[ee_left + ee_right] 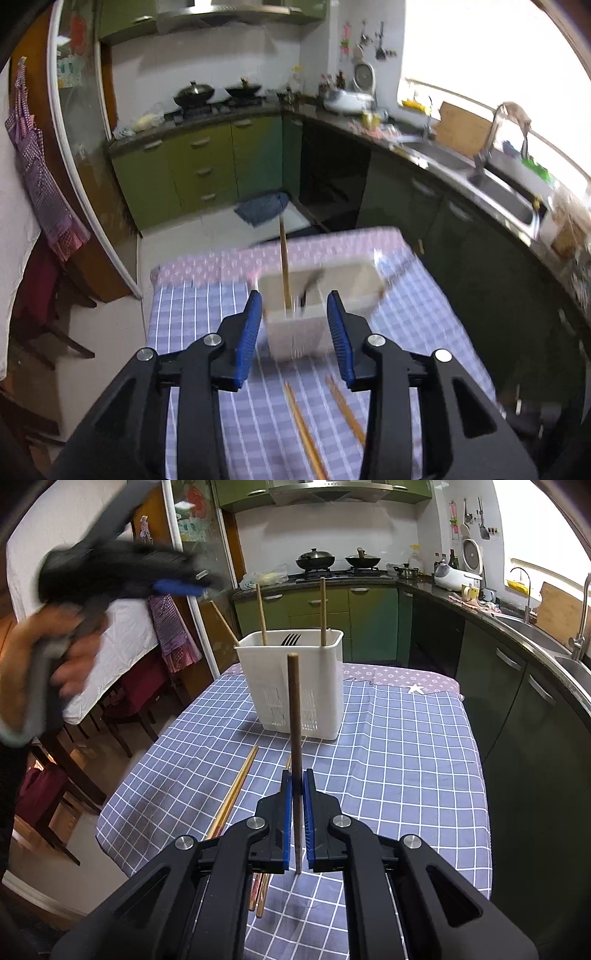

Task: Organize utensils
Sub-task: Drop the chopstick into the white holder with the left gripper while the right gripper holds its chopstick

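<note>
The white utensil holder [293, 681] stands upright on the checked cloth of the worktop [406, 746], towards its far end. In the right wrist view it is sharp: three chopsticks lean out of it [262, 614] and dark fork tines [291, 639] show above the rim. In the left wrist view the same holder [310, 306] is smeared by motion, and only one chopstick [283, 266] and a dark shape inside can be made out.

The right claw [296, 775] is clamped on a single upright chopstick [294, 738], which crosses in front of the holder and hides part of its slotted face. The left claw [295, 302] has its blue pads apart with nothing between them, hovering just above the holder; from the right wrist view it is a blur, gripped by a hand [55, 657] at the left.

Loose chopsticks [306, 435] lie flat on the cloth nearer the cameras, partly hidden under both claws. Green cabinets [332, 609], two woks on the stove [336, 559] and a sink [506, 195] ring the worktop.
</note>
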The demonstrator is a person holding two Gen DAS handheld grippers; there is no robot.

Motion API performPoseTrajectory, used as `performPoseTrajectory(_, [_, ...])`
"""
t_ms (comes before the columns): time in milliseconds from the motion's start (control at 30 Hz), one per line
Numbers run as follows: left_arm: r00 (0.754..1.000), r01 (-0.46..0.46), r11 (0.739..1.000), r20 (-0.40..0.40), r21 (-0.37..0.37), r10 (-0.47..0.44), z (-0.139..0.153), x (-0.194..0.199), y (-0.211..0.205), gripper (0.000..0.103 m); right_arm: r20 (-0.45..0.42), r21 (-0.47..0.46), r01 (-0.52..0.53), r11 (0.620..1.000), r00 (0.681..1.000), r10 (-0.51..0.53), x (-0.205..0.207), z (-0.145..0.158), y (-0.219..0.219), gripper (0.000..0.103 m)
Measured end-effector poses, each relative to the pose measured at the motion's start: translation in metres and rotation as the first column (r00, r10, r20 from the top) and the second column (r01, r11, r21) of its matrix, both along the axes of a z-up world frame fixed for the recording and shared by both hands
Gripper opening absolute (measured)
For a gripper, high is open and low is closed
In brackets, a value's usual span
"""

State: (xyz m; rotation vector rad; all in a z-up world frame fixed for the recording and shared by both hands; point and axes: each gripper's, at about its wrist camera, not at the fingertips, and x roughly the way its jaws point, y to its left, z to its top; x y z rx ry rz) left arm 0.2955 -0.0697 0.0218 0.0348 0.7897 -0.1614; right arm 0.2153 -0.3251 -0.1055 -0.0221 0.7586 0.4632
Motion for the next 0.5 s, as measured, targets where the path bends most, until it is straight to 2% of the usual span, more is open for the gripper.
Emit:
performPoseTrajectory(100, [0.996, 0.01, 1.0, -0.083, 0.01, -0.009, -0.028, -0.017, 0.003, 0.035, 0.026, 0.021, 0.0, 1.0, 1.0, 0.0, 0.002, 0.01, 0.0, 0.007])
performPoseTrajectory(200, [0.98, 0.009, 1.0, -0.2, -0.001, -0.009, -0.072, -0.029, 0.009, 0.034, 0.073, 0.021, -0.012, 1.0, 0.997, 0.011, 0.005, 0.033, 0.004, 0.007])
performPoseTrajectory(300, [0.948, -0.015, 1.0, -0.317, -0.027, 0.006, -0.119, -0.029, 0.017, 0.026, 0.135, 0.023, -0.029, 0.999, 0.99, 0.026, 0.011, 0.067, 0.011, 0.007])
performPoseTrajectory(500, [0.902, -0.066, 0.996, -0.43, -0.053, 0.037, -0.17, -0.017, 0.023, 0.023, 0.277, 0.051, -0.05, 0.997, 0.96, 0.034, 0.029, 0.15, 0.032, 0.007])
